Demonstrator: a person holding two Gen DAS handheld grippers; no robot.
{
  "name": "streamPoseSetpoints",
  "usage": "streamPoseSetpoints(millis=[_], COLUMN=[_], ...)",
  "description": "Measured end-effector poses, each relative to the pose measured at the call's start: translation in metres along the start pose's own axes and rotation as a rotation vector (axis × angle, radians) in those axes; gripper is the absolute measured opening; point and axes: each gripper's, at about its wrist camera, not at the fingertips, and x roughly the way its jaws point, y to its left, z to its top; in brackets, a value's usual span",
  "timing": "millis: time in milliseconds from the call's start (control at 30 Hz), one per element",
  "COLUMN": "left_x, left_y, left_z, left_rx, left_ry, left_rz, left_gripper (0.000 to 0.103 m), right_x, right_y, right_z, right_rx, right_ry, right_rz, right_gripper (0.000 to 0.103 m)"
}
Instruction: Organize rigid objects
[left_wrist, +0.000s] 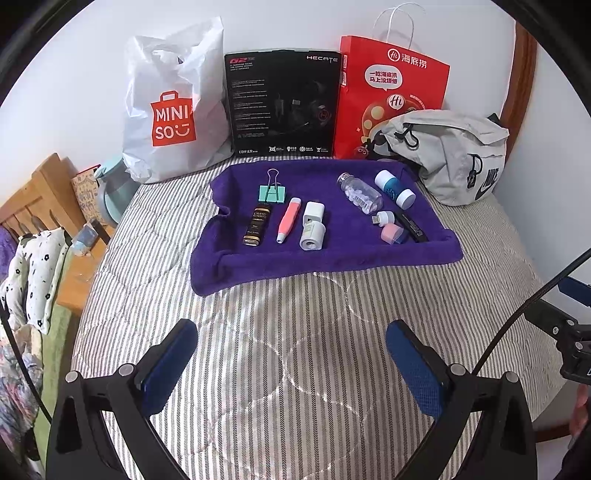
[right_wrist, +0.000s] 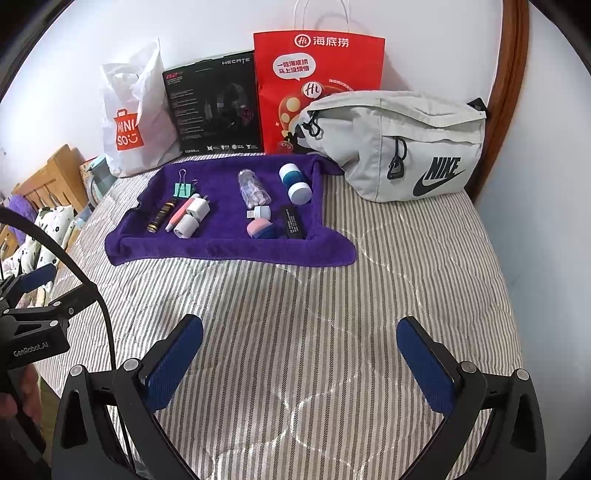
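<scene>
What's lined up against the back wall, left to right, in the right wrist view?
White Miniso plastic bag → black Hecate headset box → red paper bag → grey Nike waist bag, which overlaps the lower right corner of the red paper bag.

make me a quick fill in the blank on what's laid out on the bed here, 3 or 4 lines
1. The small items lie on a ____ towel spread over the striped bedding.
2. The green binder clip sits at the far end of the ____ group of items.
3. The clear bottle holds small ____ pills.
4. The left gripper and the right gripper are both ____ and hold nothing.

Missing words: purple; left; white; open
</scene>
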Motion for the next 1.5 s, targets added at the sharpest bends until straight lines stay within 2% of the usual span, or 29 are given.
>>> streamPoseSetpoints(millis=[1500], left_x=[0.006], left_y=[0.006], left_z=[0.000], left_rx=[0.006], left_ry=[0.008], left_rz=[-0.004], left_gripper=[0.103], right_x=[0.004], right_y=[0.002], right_z=[0.002], right_rx=[-0.019], right_ry=[0.005], right_rz=[-0.001], right_gripper=[0.103])
